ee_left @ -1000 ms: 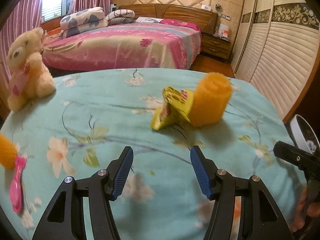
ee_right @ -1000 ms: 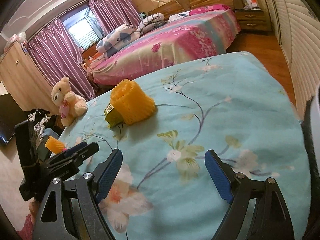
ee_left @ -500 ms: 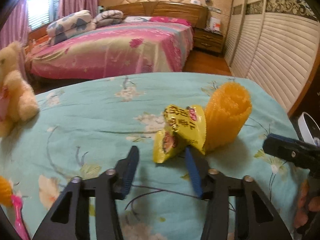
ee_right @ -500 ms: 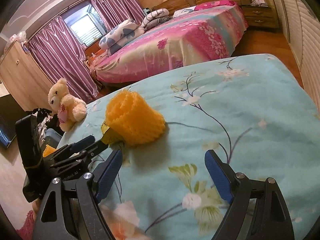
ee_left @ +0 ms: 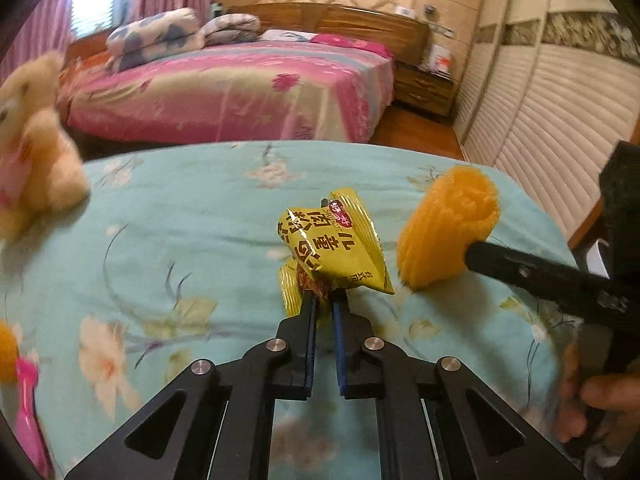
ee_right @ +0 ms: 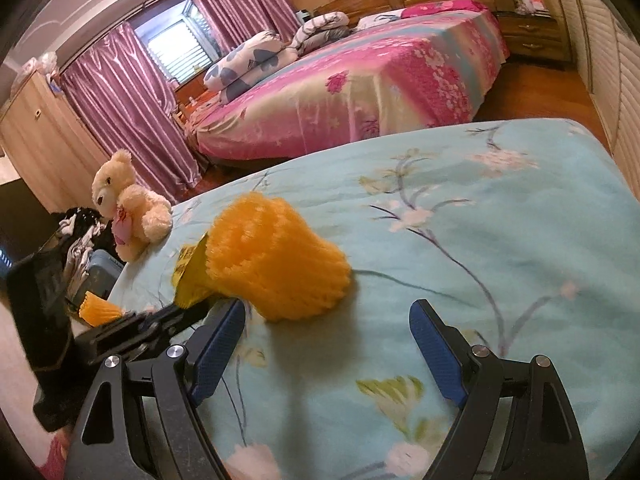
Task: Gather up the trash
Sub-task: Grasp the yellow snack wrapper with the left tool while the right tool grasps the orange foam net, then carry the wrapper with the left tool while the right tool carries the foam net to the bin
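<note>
A yellow snack packet (ee_left: 336,248) is pinched at its lower end by my left gripper (ee_left: 323,296), whose pads press on it just above the turquoise floral sheet (ee_left: 180,240). Right beside it lies an orange foam net sleeve (ee_left: 448,228). In the right wrist view that sleeve (ee_right: 276,264) lies just beyond my right gripper (ee_right: 328,308), which stands wide open with nothing between its fingers. The packet (ee_right: 190,276) peeks out behind the sleeve's left side, and the left gripper's black arm (ee_right: 160,320) reaches in there.
A cream teddy bear (ee_right: 128,208) sits at the sheet's far left edge. A second orange net (ee_right: 98,310) and a pink object (ee_left: 28,400) lie at the left. A hand (ee_left: 600,396) holds the right gripper. A pink bed (ee_right: 360,92) and louvred wardrobe doors (ee_left: 560,128) stand beyond.
My left gripper moved up to the yellow packet and closed on its lower end. My right gripper came nearer to the orange sleeve and stayed open.
</note>
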A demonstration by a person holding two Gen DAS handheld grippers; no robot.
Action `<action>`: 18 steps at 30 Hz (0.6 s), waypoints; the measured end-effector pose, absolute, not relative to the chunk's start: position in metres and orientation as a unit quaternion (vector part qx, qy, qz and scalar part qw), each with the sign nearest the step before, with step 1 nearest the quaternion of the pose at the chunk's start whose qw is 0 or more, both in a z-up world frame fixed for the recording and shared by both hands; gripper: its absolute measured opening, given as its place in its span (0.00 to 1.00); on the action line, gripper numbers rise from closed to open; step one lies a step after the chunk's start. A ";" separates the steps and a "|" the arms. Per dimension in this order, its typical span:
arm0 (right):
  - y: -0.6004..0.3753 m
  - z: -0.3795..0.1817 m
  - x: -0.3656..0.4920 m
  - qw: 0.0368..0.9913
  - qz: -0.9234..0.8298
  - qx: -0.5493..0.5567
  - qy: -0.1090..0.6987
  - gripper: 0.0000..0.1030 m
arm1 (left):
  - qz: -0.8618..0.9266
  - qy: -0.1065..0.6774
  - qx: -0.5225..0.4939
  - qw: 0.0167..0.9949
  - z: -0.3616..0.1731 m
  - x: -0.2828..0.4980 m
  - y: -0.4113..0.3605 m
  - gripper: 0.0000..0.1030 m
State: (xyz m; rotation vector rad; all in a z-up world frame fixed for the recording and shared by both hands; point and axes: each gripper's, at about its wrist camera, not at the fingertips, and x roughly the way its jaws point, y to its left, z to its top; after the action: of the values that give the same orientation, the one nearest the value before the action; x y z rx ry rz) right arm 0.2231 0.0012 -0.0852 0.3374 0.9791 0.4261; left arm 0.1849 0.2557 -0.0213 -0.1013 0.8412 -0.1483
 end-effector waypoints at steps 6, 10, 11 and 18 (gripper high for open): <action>0.031 -0.089 0.234 0.849 0.213 0.131 0.466 0.82 | -0.060 0.419 -0.084 0.902 -0.024 0.170 0.263 0.06; 0.036 -0.089 0.231 0.857 0.204 0.112 0.461 0.54 | -0.064 0.419 -0.101 0.900 -0.021 0.162 0.260 0.06; 0.033 -0.087 0.229 0.858 0.203 0.113 0.457 0.49 | -0.066 0.419 -0.102 0.900 -0.022 0.160 0.259 0.06; 0.000 -0.073 0.192 0.867 0.185 0.131 0.444 0.42 | -0.086 0.417 -0.097 0.899 -0.018 0.144 0.244 0.06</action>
State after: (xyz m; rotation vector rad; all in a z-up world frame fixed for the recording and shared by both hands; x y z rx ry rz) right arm 0.1916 0.0002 -0.0732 0.2753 0.9293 0.3876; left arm 0.1439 0.2436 -0.0184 -0.2016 0.8639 -0.1774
